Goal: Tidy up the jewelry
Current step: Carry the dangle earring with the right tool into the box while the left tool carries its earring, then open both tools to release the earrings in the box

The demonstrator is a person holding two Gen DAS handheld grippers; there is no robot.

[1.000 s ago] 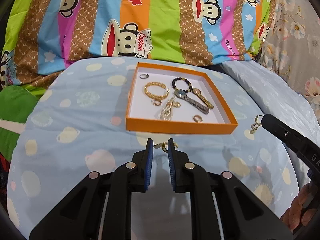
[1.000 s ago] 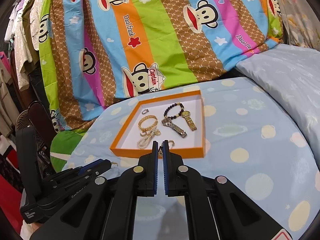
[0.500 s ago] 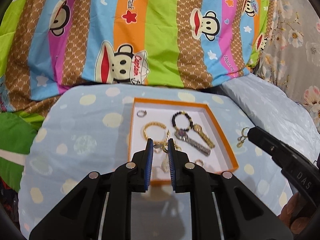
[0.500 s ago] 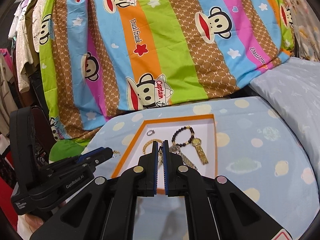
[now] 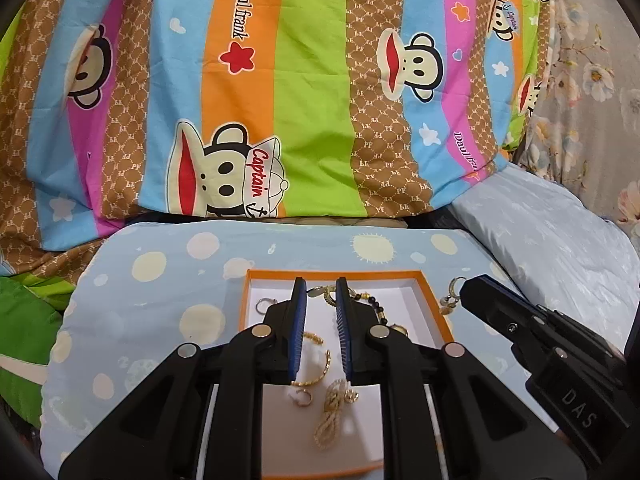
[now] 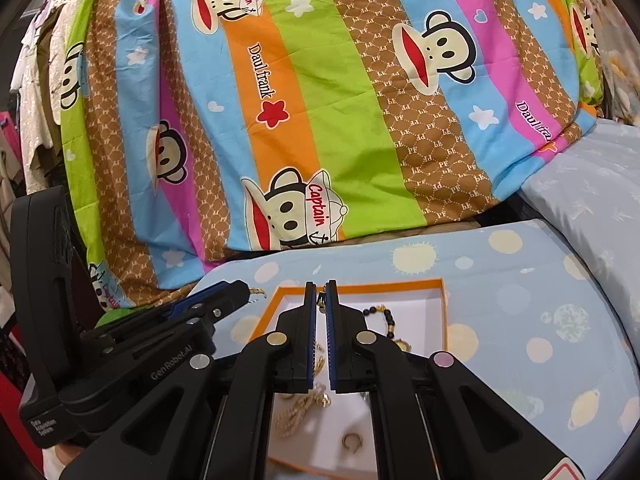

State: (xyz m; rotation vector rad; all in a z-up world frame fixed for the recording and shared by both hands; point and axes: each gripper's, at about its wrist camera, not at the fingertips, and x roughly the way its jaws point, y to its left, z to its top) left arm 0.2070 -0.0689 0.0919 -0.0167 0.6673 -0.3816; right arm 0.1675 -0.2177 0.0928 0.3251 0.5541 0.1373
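Note:
An orange-rimmed tray (image 5: 436, 312) with a white floor lies on the pale blue spotted cushion; it also shows in the right wrist view (image 6: 443, 312). In it lie a gold bracelet (image 5: 316, 364), a gold chain (image 5: 332, 416), a small hoop (image 5: 302, 398), a silver ring (image 5: 264, 305) and a dark bead bracelet (image 5: 376, 306). My left gripper (image 5: 321, 286) hovers over the tray, shut on a small gold earring (image 5: 326, 294). My right gripper (image 6: 321, 290) is shut on a gold earring (image 5: 452, 296) above the tray's right rim.
A striped monkey-print quilt (image 5: 304, 92) rises behind the cushion. A pale blue pillow (image 5: 560, 248) lies to the right. A green cloth (image 5: 24, 320) lies at the left. Clothes (image 6: 36, 60) hang at the far left in the right wrist view.
Both grippers have moved forward over the tray, each still holding its earring. The tray now sits under the fingers instead of ahead of them.

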